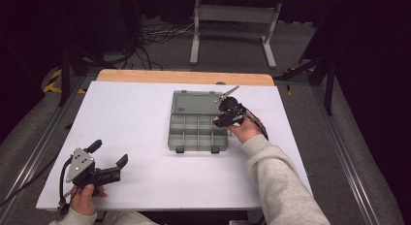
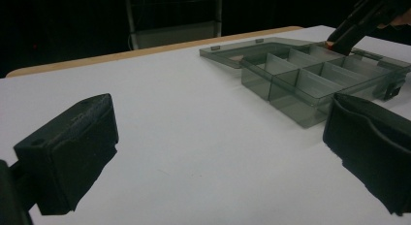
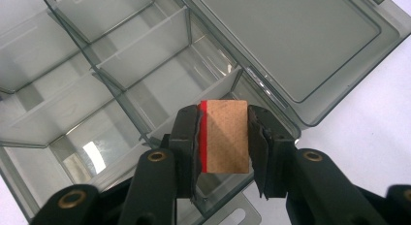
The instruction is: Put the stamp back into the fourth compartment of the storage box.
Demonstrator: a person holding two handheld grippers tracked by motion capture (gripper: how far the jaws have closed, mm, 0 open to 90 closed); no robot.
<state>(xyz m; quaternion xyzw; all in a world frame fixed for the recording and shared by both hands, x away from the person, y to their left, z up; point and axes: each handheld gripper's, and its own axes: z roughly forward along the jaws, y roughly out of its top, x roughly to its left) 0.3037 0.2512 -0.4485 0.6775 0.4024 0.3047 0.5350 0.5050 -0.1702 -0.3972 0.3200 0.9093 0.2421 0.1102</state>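
A clear grey compartment box lies open in the middle of the white table, its lid folded flat away from me. My right gripper hangs over the box's far right corner. In the right gripper view it is shut on a small wooden block with a red edge, held just above a compartment beside the lid hinge. My left gripper rests at the table's near left, open and holding nothing. In its own view the pads stand wide apart, facing the box.
The white table top ends in a wooden strip at the far edge. Beyond it are a grey stand and cables on the floor. Metal rails run along both sides. The right gripper shows far off in the left gripper view.
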